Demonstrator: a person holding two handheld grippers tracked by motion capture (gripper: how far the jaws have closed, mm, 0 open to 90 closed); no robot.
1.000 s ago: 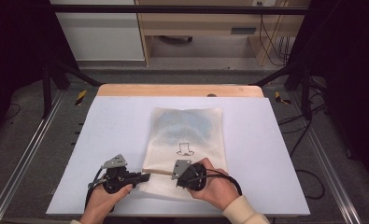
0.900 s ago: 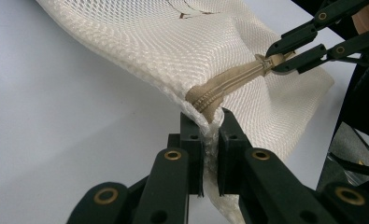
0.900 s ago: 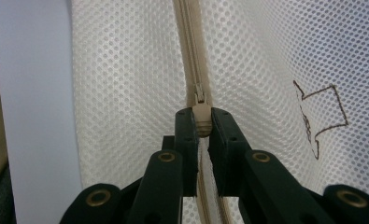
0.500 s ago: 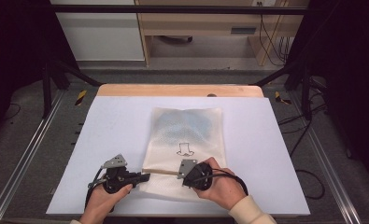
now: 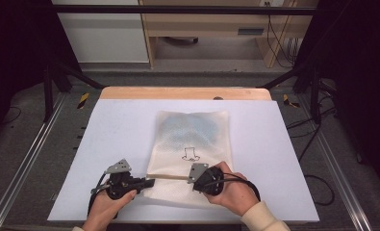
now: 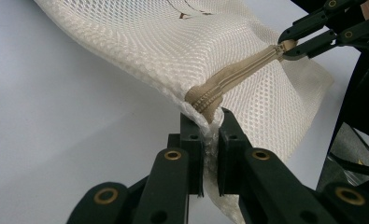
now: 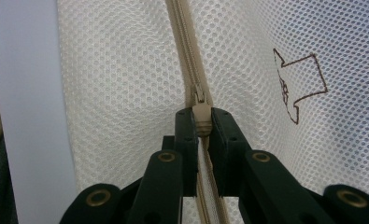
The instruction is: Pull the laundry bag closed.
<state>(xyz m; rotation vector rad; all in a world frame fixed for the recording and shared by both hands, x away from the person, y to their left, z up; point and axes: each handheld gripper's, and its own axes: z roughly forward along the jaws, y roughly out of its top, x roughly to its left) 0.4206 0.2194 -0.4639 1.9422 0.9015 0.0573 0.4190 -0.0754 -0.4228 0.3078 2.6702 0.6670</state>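
Observation:
A cream mesh bag (image 5: 192, 139) with a small dark outline drawing (image 5: 191, 154) lies on the white table top (image 5: 115, 130); something bluish shows through its far half. A beige zipper (image 5: 171, 176) runs along the bag's near part. My left gripper (image 5: 146, 183) is shut on the bag's corner (image 6: 209, 116) at the zipper's end (image 6: 205, 95). My right gripper (image 5: 193, 176) is shut on the zipper pull (image 7: 202, 114), with zipper tape (image 7: 187, 51) closed ahead of it. In the left gripper view the right gripper (image 6: 285, 46) holds the zipper's far part.
The table's wooden far edge (image 5: 183, 93) borders a floor with a cabinet (image 5: 101, 29) and cables (image 5: 279, 33). Metal frame rails (image 5: 29, 159) run along both sides. Cables trail from both grippers near the table's front edge.
My right gripper has shifted a little to the right along the zipper with the pull in it. The left gripper has stayed put on the bag's corner.

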